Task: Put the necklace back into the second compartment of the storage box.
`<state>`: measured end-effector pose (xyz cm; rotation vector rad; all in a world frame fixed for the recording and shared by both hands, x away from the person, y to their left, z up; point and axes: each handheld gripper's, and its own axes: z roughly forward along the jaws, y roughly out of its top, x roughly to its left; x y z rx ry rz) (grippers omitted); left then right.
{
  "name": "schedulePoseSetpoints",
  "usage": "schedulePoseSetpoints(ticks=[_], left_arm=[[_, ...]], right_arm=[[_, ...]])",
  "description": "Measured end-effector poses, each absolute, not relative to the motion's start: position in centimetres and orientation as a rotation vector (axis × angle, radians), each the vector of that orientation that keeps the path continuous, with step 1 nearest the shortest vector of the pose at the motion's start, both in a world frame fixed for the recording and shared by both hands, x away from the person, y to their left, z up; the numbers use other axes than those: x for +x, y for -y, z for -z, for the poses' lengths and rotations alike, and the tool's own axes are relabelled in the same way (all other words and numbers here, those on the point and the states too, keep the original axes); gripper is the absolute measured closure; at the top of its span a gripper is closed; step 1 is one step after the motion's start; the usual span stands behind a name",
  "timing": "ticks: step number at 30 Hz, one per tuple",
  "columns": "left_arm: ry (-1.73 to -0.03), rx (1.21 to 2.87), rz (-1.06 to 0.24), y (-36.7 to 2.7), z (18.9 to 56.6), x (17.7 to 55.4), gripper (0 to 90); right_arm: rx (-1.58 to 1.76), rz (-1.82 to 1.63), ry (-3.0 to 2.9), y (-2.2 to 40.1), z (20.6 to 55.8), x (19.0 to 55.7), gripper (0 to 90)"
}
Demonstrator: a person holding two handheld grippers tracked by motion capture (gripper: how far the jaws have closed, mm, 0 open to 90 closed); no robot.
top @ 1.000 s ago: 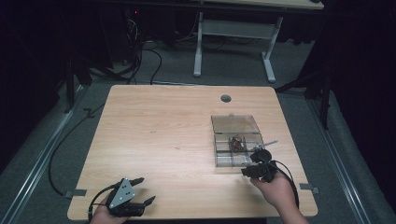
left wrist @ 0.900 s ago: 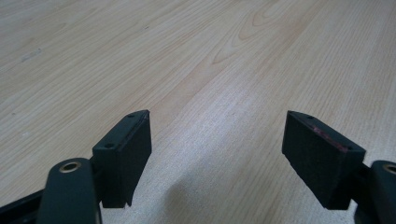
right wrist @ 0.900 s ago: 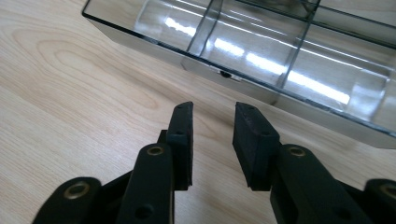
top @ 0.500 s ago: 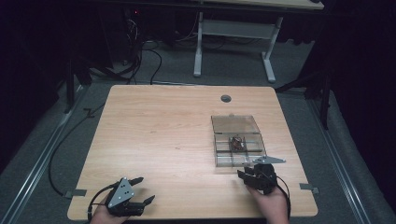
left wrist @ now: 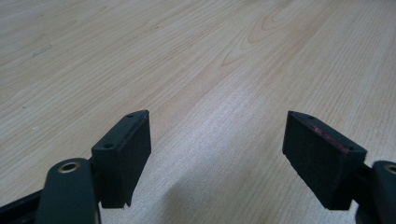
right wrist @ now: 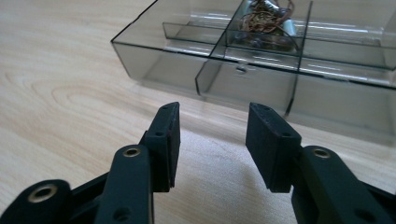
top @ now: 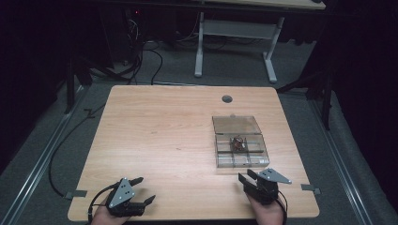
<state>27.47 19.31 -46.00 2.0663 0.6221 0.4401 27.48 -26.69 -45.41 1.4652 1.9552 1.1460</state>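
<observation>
- Near the front edge of the pale wooden table (top: 159, 136), we rest our left gripper (top: 141, 191) with jaws wide, holding nothing; likely parked
- Our right gripper (top: 248, 178), jaws narrowly apart and empty, faces the clear smoky plastic compartment box (top: 240, 140) just ahead; its lid lies open, long axis running away from us; tangled brownish wire bundle (right wrist: 268, 18) sits in a middle compartment

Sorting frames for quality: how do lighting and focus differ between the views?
High view: table lit, surroundings nearly black. Left gripper view: bright wood, soft shadow under the open left gripper. Right gripper view: right gripper sharp, glare streaks on the clear box, its contents blurred.
</observation>
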Motion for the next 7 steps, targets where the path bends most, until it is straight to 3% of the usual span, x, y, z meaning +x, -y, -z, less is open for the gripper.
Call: schedulePoseSetpoints(ticks=[7], left_arm=[[-0.633, 2.067, -0.442, -19.26, 46.01, 27.54, 24.0]], right_arm=[[1.402, -1.116, -1.965, 26.09, 45.41, 27.10, 54.3]])
